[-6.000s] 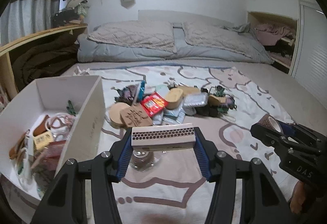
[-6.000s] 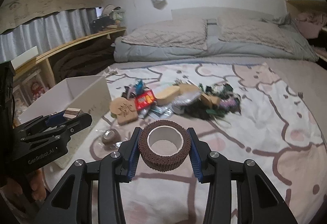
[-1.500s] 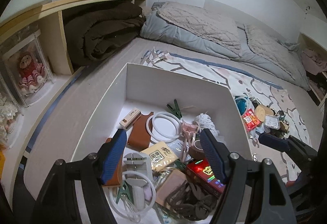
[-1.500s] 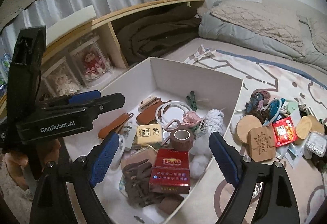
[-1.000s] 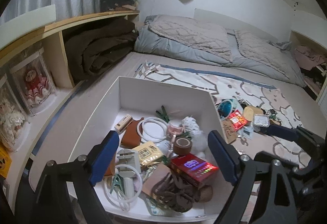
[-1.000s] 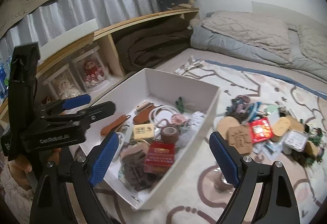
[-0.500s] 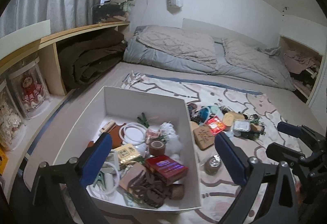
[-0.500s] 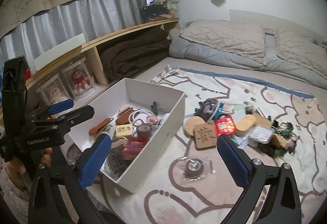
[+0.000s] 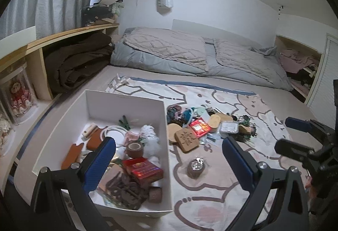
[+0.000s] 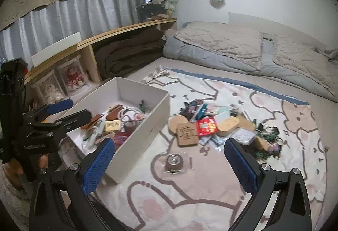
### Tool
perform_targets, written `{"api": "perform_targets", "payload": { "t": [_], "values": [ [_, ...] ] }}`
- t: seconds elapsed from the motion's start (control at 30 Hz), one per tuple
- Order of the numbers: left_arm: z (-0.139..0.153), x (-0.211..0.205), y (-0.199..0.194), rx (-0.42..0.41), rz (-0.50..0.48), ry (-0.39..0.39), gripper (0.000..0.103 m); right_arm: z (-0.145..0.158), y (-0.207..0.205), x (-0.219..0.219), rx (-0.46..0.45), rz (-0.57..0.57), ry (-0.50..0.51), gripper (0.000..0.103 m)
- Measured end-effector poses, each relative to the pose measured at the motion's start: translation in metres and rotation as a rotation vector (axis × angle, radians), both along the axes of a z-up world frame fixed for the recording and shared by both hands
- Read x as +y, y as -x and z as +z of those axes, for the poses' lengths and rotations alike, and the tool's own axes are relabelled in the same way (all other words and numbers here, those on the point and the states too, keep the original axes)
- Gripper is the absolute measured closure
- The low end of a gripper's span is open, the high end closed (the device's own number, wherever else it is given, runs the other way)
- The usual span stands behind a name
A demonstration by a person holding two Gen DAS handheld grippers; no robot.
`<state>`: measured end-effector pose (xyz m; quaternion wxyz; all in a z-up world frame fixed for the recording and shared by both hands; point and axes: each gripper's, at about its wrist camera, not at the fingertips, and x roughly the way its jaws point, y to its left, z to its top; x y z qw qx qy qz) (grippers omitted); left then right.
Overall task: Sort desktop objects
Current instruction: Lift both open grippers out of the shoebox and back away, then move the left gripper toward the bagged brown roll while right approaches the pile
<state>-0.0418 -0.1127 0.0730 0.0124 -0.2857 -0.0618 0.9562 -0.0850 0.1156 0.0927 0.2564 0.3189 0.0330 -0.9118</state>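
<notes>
Desktop objects lie in two groups on a patterned blanket point(image 9: 221, 188) spread over the bed. One group fills the white box point(image 9: 126, 102): a brown tape roll point(image 9: 135, 149), a red carton point(image 9: 143, 169), a white ring point(image 9: 115, 133) and a green clip point(image 9: 124, 122) among others. The other group is a loose pile point(image 10: 213, 123) just beside the box's right wall, including a carved wooden tile point(image 10: 187, 133), a round wooden disc point(image 10: 178, 122), a red packet point(image 10: 207, 126) and an oval wooden piece point(image 10: 229, 123). A small round object in clear wrap point(image 10: 174, 161) lies apart, nearer the cameras (its kind cannot be told). Left tool point(image 9: 169, 159) hangs above the box's near right corner, jaws spread wide, nothing between them. Right tool point(image 10: 169, 164) hangs over the blanket near the wrapped object, likewise spread wide and empty.
</notes>
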Motion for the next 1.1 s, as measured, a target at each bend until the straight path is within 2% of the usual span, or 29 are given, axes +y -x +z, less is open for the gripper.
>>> {"api": "perform_targets", "payload": {
  "t": [0.27,0.53,1.1],
  "values": [
    [0.000,0.029,0.002,0.020,-0.009,-0.005,0.001,-0.011,0.012,0.039,-0.002,-0.089,-0.008,0.000],
    [-0.009,0.067,0.017,0.025,-0.026,-0.005,0.001,-0.023,0.032,0.076,0.043,-0.182,-0.045,0.000],
    [-0.061,0.118,0.047,0.052,0.067,0.035,0.001,-0.073,0.079,0.143,0.082,-0.328,-0.087,0.000]
  ]
}}
